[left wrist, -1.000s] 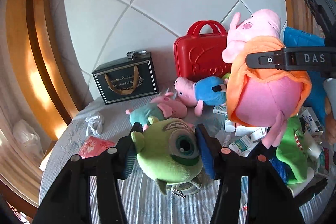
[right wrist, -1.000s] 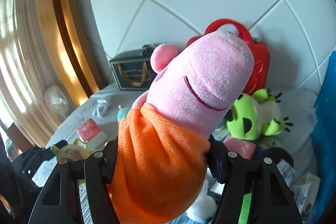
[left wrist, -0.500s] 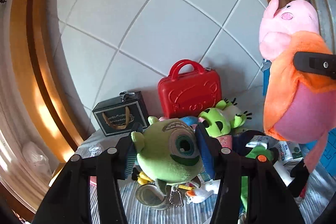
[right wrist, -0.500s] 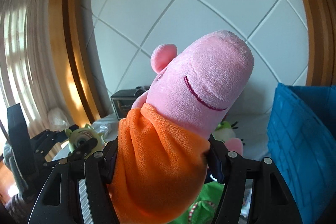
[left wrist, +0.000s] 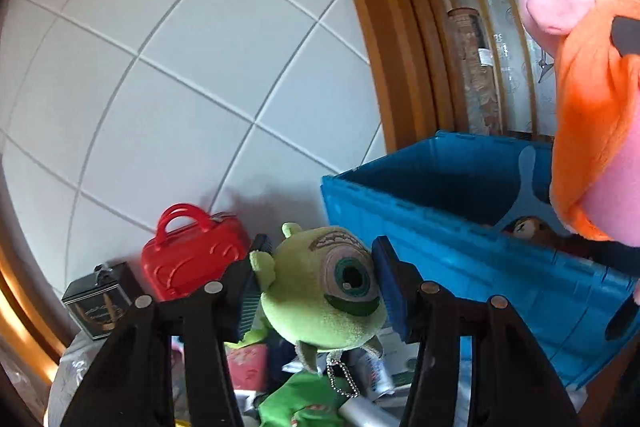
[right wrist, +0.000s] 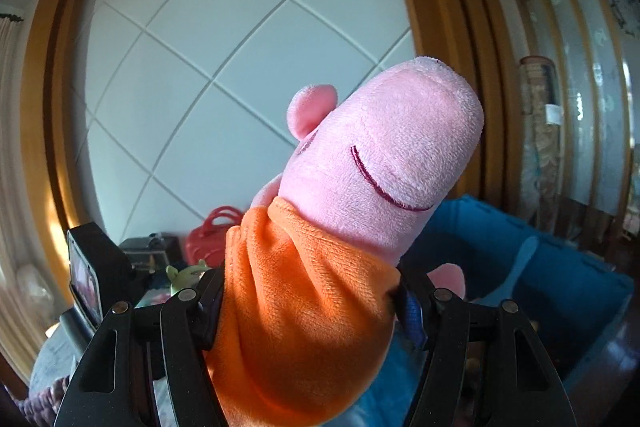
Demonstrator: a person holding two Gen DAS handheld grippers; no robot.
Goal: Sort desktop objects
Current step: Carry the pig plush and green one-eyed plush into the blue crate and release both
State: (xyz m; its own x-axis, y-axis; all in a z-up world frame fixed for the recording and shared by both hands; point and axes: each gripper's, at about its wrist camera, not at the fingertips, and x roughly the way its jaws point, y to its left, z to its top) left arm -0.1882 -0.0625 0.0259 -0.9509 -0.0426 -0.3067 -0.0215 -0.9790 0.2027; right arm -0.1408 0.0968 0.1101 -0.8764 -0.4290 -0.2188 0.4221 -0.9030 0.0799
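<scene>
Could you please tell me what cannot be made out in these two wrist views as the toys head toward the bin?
- Blue plastic bin: most contents hidden by its near wall in the left view; a brown shape stays unidentifiable.
- Bin interior, right view: blocked by the pink pig plush in an orange dress.
- Clutter under the green one-eyed monster plush: hidden behind fingers.
- Black box lettering: too small.

Grey-clothed table point(left wrist: 70, 373), red case point(left wrist: 192, 259) (handled), black box point(left wrist: 98, 305)

Open-topped blue plastic crate point(left wrist: 460, 251): mouth unobstructed above; red plastic toy suitcase point(left wrist: 192, 259) and clutter crowd the bench left.
</scene>
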